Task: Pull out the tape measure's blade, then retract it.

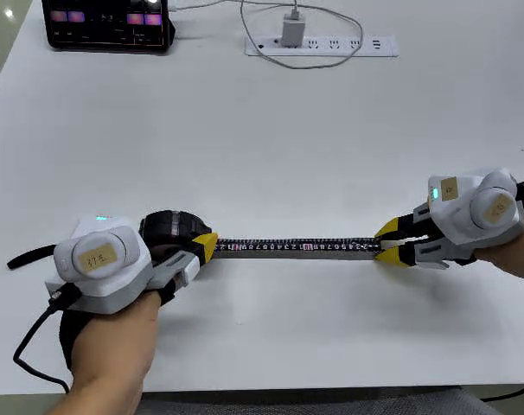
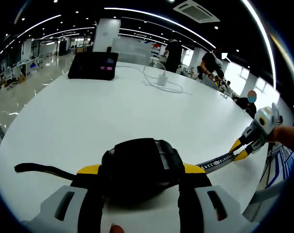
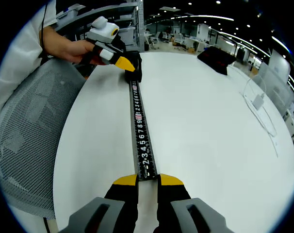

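The tape measure case (image 1: 169,226) is clamped between the jaws of the left gripper (image 1: 201,248), at the near side of the white table (image 1: 245,130). From the case the blade (image 1: 301,247) is drawn out straight, and its end is pinched by the right gripper (image 1: 390,244), well apart from the case. The pull is judged nearly complete. For the retraction, the blade should be kept in line with the case and guided back slowly, not released. Far behind the case a power strip (image 1: 331,45) and a dark tablet (image 1: 108,22) are seen.
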Demonstrator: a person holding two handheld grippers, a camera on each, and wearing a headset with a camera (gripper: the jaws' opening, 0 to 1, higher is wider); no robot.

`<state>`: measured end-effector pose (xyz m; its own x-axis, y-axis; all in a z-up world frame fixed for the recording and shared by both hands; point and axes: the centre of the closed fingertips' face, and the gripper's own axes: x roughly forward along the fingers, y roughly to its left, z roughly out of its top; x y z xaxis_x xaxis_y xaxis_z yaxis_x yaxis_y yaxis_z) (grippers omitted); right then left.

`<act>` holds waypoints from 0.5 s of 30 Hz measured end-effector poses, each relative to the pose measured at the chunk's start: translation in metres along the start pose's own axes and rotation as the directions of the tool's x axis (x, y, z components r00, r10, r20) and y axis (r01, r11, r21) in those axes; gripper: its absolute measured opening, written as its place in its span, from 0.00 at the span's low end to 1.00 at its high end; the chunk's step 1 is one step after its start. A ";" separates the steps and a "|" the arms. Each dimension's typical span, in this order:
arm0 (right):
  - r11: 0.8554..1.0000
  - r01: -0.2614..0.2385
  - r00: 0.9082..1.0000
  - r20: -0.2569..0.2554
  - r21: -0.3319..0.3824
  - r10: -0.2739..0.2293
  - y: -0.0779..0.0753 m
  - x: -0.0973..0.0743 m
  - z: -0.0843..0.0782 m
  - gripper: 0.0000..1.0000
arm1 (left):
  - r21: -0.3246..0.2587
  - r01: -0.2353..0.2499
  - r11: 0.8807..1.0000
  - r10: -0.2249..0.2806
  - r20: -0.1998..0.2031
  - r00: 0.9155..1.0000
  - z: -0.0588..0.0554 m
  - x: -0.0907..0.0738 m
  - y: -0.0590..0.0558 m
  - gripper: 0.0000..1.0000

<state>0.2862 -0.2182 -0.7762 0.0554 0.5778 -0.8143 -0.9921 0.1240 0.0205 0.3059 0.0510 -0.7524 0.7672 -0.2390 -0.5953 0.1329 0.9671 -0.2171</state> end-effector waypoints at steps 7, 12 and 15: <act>1.000 0.002 1.000 -0.002 -0.001 -0.002 -0.001 0.000 0.000 0.10 | -0.002 0.003 1.000 -0.003 -0.002 1.000 0.000 0.000 0.000 0.57; 1.000 0.006 1.000 -0.005 -0.001 -0.006 -0.003 0.000 0.003 0.10 | -0.006 0.008 1.000 -0.008 -0.001 1.000 0.000 0.000 0.000 0.57; 1.000 0.002 1.000 -0.004 -0.006 -0.002 -0.004 0.002 0.005 0.10 | -0.008 0.010 1.000 -0.010 -0.002 1.000 0.000 0.000 0.000 0.57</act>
<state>0.2904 -0.2135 -0.7745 0.0573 0.5743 -0.8166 -0.9926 0.1202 0.0149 0.3053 0.0509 -0.7523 0.7644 -0.2489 -0.5947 0.1354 0.9639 -0.2293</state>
